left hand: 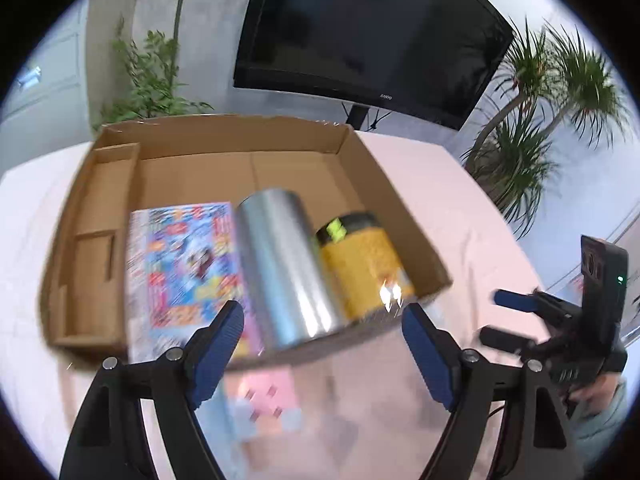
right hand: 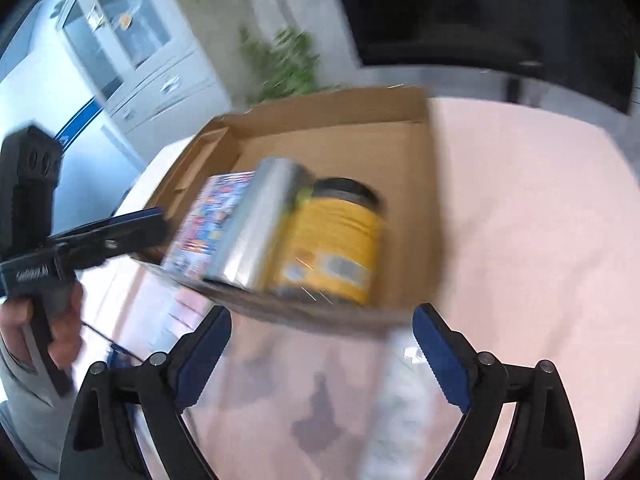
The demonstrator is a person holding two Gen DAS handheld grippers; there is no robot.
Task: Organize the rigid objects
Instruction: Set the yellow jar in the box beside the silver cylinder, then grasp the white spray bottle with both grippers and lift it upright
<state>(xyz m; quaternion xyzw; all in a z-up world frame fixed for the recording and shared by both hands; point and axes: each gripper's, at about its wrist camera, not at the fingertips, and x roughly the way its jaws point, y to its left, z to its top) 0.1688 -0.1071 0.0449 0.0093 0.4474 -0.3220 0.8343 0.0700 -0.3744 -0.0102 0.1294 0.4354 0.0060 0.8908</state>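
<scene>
Left tool (left hand: 322,318): jaws spread wide, nothing between them, hanging over the near edge of the cardboard box (left hand: 362,172). Right tool (right hand: 322,322): also wide and empty, same position from the other side, just short of the box's near wall. Each tool shows in the other's view, well off to the side. Both frames are motion-blurred, so fine detail is unreliable.

Box sits on the pink table (right hand: 520,200). Inside, side by side along the near wall: a colourful printed pack (left hand: 184,264) lying flat on the left, a silver cylinder (left hand: 286,268) on its side in the middle, a yellow jar with black lid (left hand: 362,264) on its side on the right. Cylinder and jar look to be touching; pack's edge sits against or slightly under the cylinder, can't tell which.

Handling, my read:
- Cylinder: rigid, smooth reflective skin, likely slippery and will roll. Grip across the diameter mid-length, jaws square to the axis.
- Jar: rigid, looks full so probably the heaviest. Take it across the body, not the lid.
- Pack: flat and thin, light. Hard to pinch while flat, needs an edge grab.

Something pink and patterned lies on the table in front of the box, too blurred to identify.
</scene>
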